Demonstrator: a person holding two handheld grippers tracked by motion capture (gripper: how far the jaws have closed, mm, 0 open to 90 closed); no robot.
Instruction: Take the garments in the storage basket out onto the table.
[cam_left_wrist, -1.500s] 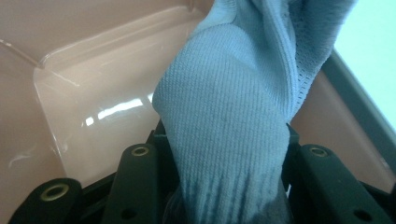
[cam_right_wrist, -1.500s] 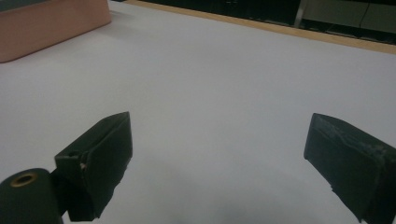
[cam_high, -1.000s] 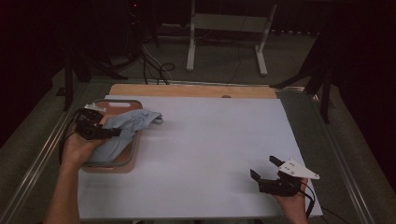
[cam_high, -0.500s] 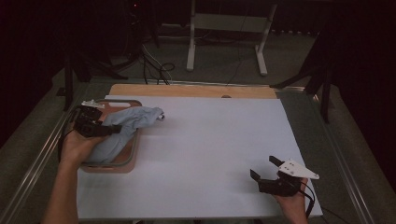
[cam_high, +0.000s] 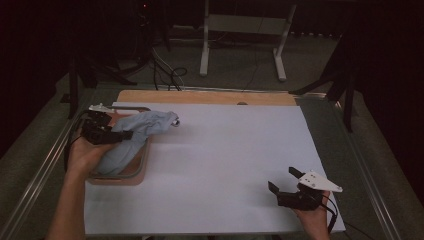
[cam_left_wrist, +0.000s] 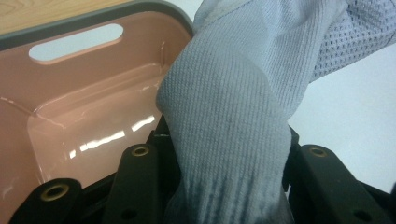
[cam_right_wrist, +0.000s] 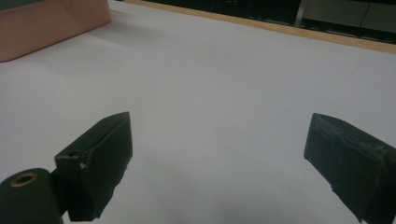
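The left gripper (cam_high: 117, 136) is clamped on a pale blue knitted cloth (cam_high: 137, 131); in the left gripper view the cloth (cam_left_wrist: 233, 126) bunches up between the two black jaws, pressed by both, and rises out past them. Taking the pink tub (cam_high: 141, 167) as landmark, the gripper sits over the tub's far end, and the cloth drapes from the tub's inside up over its right rim toward the white table sheet (cam_high: 225, 150). The right gripper (cam_high: 286, 181) rests well right of the tub, jaws spread wide with bare sheet between them
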